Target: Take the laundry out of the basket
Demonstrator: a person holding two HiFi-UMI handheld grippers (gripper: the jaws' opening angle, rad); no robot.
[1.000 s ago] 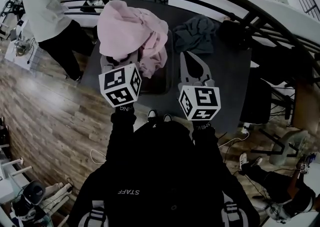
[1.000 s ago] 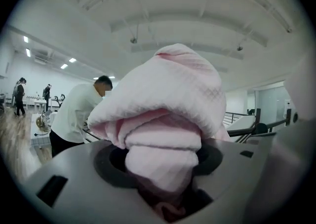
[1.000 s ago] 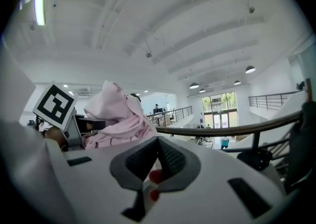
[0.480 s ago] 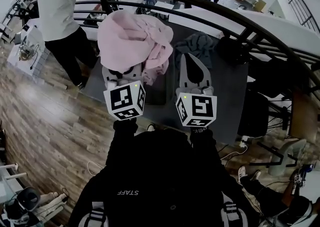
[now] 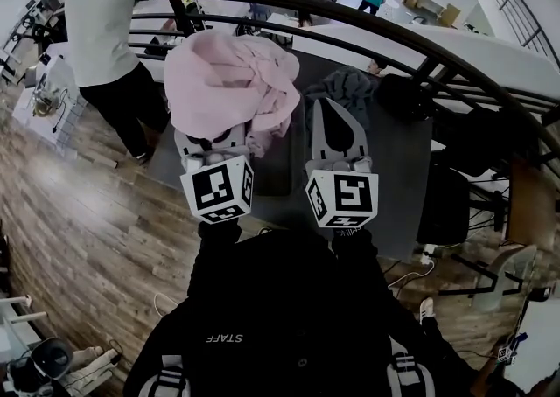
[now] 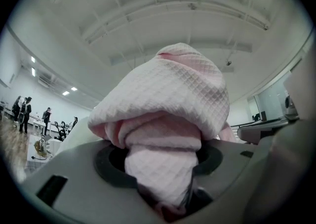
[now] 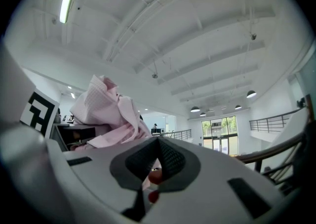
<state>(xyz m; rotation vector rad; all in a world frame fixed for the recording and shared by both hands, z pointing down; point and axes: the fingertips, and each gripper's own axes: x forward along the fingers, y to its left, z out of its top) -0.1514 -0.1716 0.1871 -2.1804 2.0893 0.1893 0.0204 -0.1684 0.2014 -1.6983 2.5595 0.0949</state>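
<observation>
A pink waffle-knit garment (image 5: 229,85) hangs bunched in the air over the dark basket (image 5: 276,168) on the grey table (image 5: 398,177). My left gripper (image 5: 214,137) is shut on it, and the cloth drapes over the jaws and hides their tips. In the left gripper view the pink garment (image 6: 168,119) fills the gap between the jaws of the left gripper (image 6: 163,188). My right gripper (image 5: 327,108) is beside it to the right, jaws together with nothing in them. The right gripper view shows the right gripper (image 7: 159,141) with its tips meeting and the pink garment (image 7: 106,107) to the left.
A dark grey garment (image 5: 346,87) and a black item (image 5: 404,94) lie at the table's far side. A black railing (image 5: 420,45) curves behind the table. A person in a white shirt (image 5: 105,19) stands at the table's far left. Cables lie on the wood floor at the right.
Both grippers have risen, and the pink garment has come up out of the basket with the left one. The right gripper's jaws stay together.
</observation>
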